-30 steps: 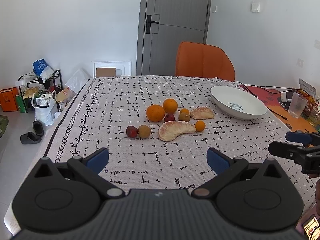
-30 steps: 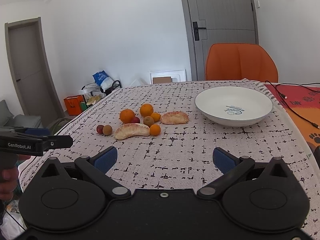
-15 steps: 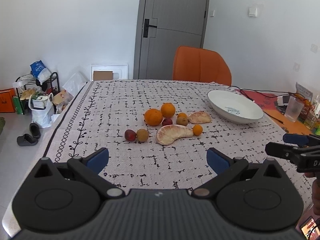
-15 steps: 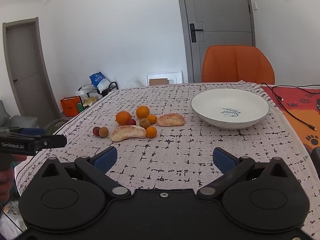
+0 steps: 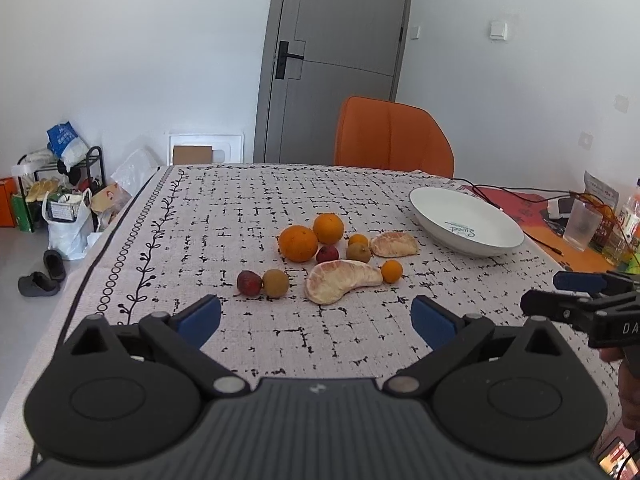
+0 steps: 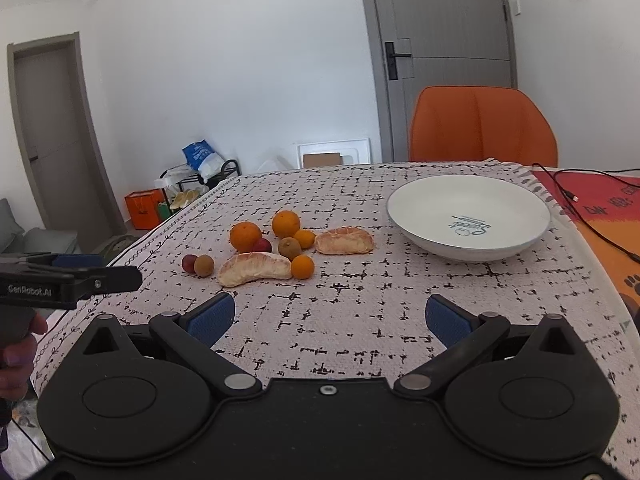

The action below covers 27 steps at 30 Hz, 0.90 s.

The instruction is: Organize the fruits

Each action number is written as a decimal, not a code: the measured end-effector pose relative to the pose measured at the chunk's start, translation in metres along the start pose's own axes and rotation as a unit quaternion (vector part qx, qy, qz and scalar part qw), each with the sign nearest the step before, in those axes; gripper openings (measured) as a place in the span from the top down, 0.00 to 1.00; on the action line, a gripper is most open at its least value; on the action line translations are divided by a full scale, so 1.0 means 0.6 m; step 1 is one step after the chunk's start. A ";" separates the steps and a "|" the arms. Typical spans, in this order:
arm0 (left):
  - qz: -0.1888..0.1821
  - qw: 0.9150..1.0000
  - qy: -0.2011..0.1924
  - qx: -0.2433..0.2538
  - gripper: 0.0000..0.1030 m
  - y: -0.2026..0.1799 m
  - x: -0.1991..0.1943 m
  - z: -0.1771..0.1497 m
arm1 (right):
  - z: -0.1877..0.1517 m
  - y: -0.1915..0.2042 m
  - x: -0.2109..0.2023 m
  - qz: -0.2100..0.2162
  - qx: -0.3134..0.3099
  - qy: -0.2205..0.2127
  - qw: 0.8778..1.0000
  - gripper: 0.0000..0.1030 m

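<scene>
Approach stage: both the left gripper (image 5: 316,318) and right gripper (image 6: 327,318) hover with jaws apart, empty. Fruits (image 6: 256,266) cluster mid-frame, left of the white bowl (image 6: 468,216). Next likely needs descending onto one fruit.

"GenRobot.AI" on left hand-held gripper (image 6: 120,278); "Sweet" inside white bowl (image 6: 468,216).

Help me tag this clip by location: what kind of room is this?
Most likely a dining area in a home. A table under a patterned tablecloth holds loose fruit and a white bowl, an orange chair stands at its far side, and shoes and bags lie by the wall.
</scene>
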<state>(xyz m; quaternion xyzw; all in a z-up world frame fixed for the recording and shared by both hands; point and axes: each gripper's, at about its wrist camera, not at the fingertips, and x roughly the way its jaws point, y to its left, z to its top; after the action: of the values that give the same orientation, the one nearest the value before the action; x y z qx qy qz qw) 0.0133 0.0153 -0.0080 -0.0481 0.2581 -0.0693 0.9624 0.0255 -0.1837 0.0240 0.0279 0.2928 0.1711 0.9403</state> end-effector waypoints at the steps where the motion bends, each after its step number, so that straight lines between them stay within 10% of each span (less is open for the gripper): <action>1: -0.002 1.000 0.001 -0.003 0.02 0.002 0.004 0.001 | 0.000 0.000 0.003 0.002 0.000 0.000 1.000 0.00; 27: 0.010 0.999 0.040 -0.020 0.60 0.037 0.137 0.011 | 0.018 -0.008 0.120 0.041 0.009 0.039 0.998 0.38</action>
<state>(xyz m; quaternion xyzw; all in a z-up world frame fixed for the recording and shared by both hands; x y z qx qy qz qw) 0.0897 0.0247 -0.0456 -0.0617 0.2981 -0.0563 0.9509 0.0885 -0.1631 -0.0068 0.0417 0.3292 0.2082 0.9201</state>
